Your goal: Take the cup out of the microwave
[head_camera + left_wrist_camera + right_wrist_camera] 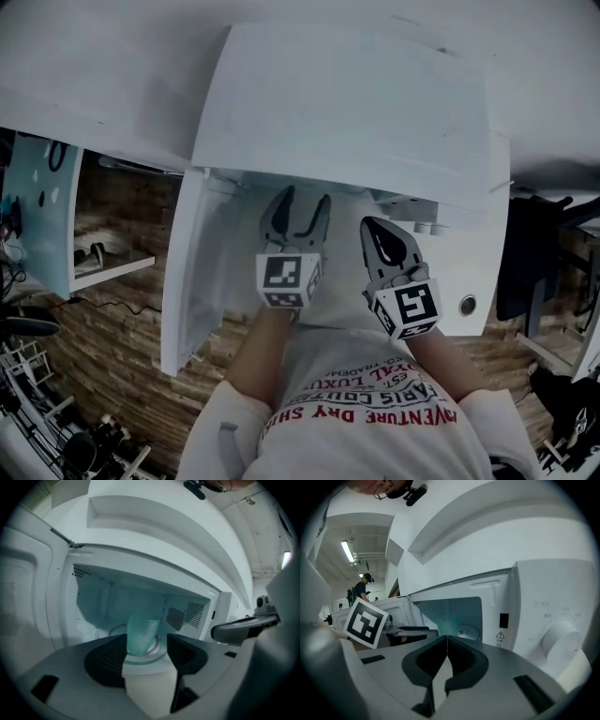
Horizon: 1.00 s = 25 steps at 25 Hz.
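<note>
A white microwave (347,103) stands with its door (192,272) swung open to the left. Inside, a translucent dimpled cup (142,633) stands upright on the turntable (159,652). My left gripper (305,199) is open at the mouth of the cavity; in the left gripper view (146,641) the cup shows beyond and between the spread jaws, with no pad touching it. My right gripper (367,223) is shut on nothing, just right of the left one, in front of the control panel (553,620). The head view hides the cup.
The panel carries a round dial (560,641), and a knob (467,305) shows from above. A shelf unit (103,267) stands at the left over wood-pattern floor, a dark chair (525,272) at the right. A person (361,590) stands far back.
</note>
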### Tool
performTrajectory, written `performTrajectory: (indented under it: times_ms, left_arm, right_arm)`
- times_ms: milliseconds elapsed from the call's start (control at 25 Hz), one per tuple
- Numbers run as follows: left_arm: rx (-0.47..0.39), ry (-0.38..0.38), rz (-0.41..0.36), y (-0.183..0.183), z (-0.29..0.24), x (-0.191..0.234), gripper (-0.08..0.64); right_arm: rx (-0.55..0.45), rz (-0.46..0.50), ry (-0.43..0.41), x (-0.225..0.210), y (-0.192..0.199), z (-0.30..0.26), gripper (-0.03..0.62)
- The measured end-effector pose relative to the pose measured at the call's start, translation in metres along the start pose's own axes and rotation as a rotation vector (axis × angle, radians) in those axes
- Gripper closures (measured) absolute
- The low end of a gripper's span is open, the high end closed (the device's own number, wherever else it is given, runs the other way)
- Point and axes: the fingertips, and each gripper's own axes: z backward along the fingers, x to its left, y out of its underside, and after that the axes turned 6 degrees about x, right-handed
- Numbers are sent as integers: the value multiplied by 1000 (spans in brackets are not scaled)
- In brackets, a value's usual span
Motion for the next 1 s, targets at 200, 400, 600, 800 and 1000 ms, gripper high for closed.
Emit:
performTrajectory:
  times_ms: [200, 400, 600, 800, 1000]
  left_arm:
    - [-58, -11, -48, -8, -31, 7, 158]
    - [-22, 11, -162, -8, -60, 2, 117]
    - [3, 21, -173, -6, -80, 1, 117]
    - [59, -30, -180, -2, -92, 10, 117]
    - [93, -89, -184, 1, -96, 22, 144]
  right_arm:
    - [27, 0, -9, 2, 4, -9, 580]
    - [38, 6, 4, -3, 5, -12, 580]
    - [65, -16, 13, -8, 13, -13, 580]
    - [80, -21, 9, -6, 18, -13, 580]
    - [86, -29, 14, -7, 22, -13, 580]
